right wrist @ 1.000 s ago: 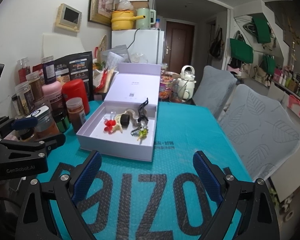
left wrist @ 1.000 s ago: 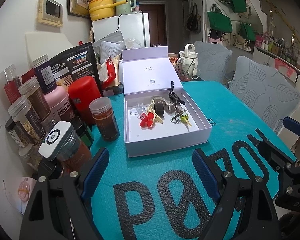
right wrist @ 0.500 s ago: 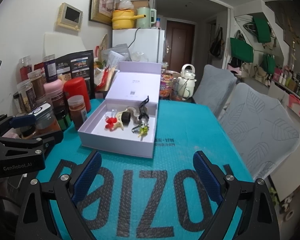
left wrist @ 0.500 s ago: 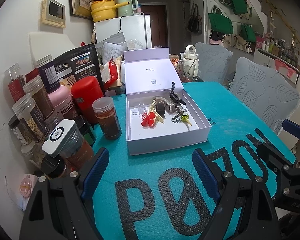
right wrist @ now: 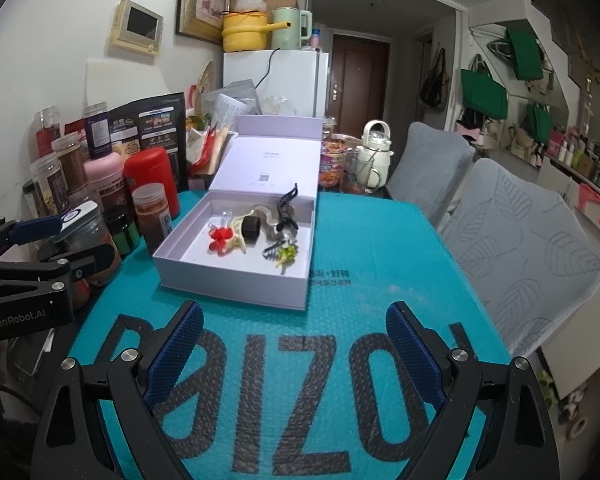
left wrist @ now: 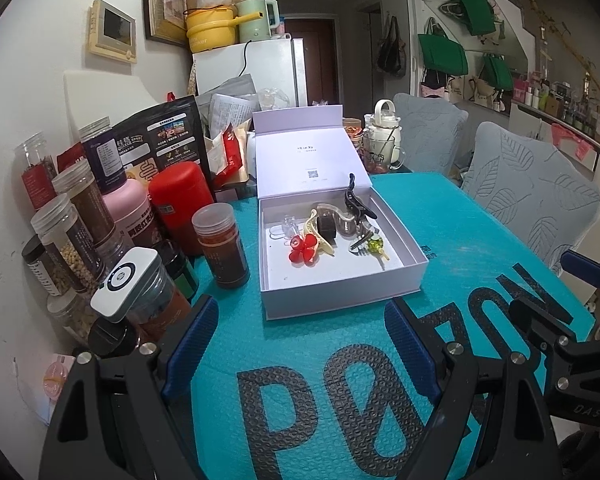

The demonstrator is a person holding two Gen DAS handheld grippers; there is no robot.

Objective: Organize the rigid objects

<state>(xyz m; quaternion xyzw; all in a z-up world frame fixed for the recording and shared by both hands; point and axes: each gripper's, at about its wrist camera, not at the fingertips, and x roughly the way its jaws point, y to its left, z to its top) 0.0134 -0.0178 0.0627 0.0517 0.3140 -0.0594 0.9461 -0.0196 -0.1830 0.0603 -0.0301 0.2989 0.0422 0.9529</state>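
Both grippers, left gripper (left wrist: 300, 344) and right gripper (right wrist: 296, 350), hang spread wide and empty over the teal bubble-wrap mat (right wrist: 380, 256), near the open lavender cardboard box (left wrist: 342, 294) of hair clips.

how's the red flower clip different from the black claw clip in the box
The red flower clip is bright red and lies flat near the box's left side; the black claw clip is dark and props up against the back, its tip rising above the rim. The flower clip has rounded petals; the claw clip is long and curved. Both sit inside the open white box.
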